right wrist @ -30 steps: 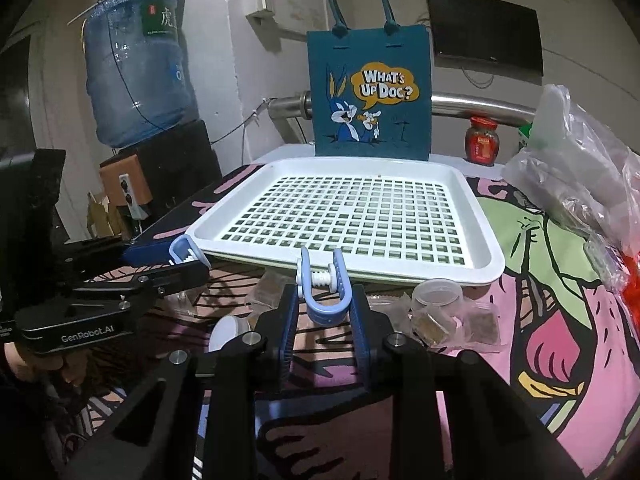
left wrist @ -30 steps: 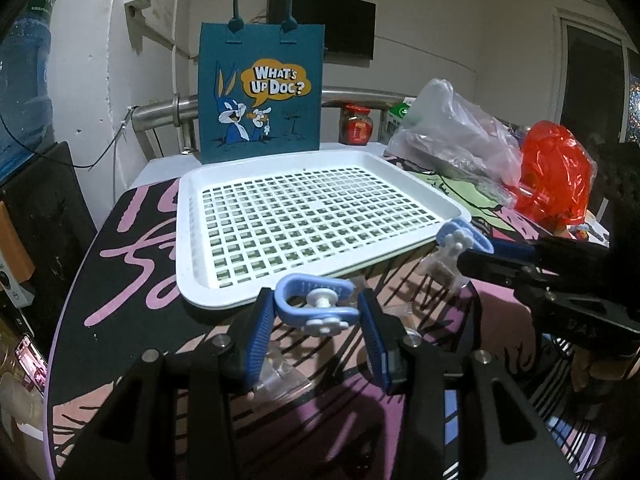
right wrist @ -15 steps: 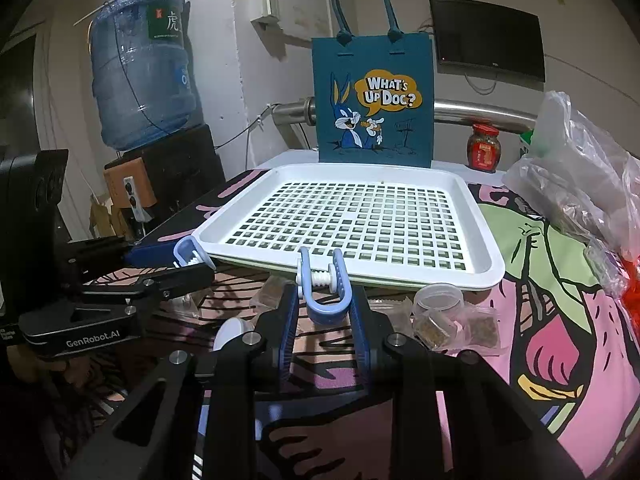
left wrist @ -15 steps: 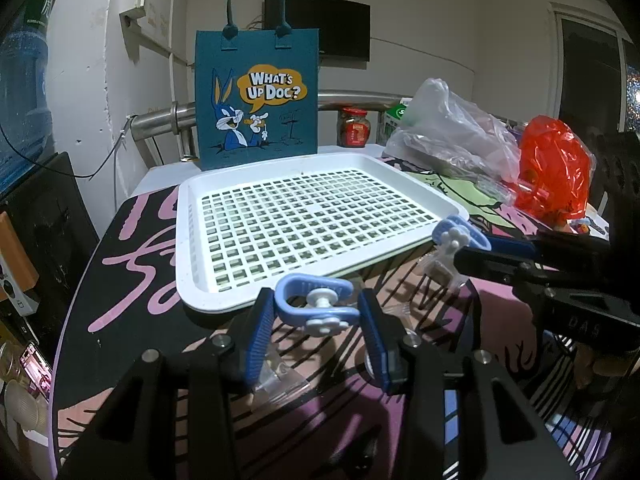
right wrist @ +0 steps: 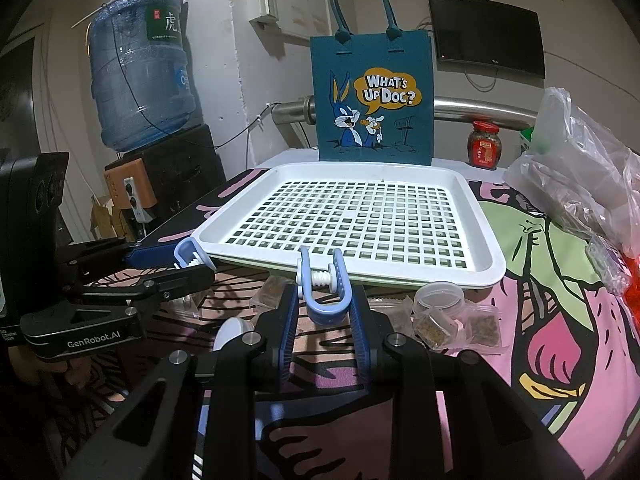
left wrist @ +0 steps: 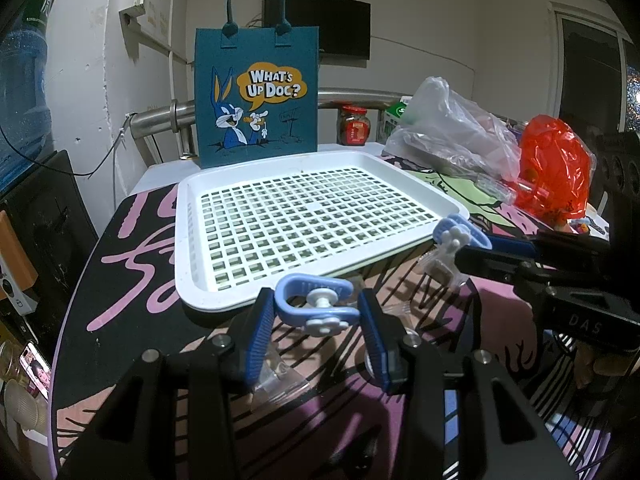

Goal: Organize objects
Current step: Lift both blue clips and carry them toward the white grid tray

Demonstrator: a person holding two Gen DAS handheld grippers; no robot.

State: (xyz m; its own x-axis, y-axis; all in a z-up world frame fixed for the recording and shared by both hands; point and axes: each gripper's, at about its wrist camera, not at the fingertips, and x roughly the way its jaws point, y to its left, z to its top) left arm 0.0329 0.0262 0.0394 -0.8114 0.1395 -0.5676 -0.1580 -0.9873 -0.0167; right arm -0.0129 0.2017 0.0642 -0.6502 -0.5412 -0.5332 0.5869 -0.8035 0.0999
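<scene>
My left gripper [left wrist: 316, 322] is clamped across the width of a blue clip [left wrist: 314, 300] lying sideways between its pads, and my right gripper [right wrist: 324, 312] is squeezed tight on the curved bend of a second blue clip [right wrist: 322, 288], whose two prongs stand up just ahead of my fingertips. Both clips hang just short of the near rim of the white tray [right wrist: 496, 264]. I judge them light, stiff and springy plastic, smooth enough to twist or pop out, so gripping the broad bend seems safer than the prongs.
</scene>
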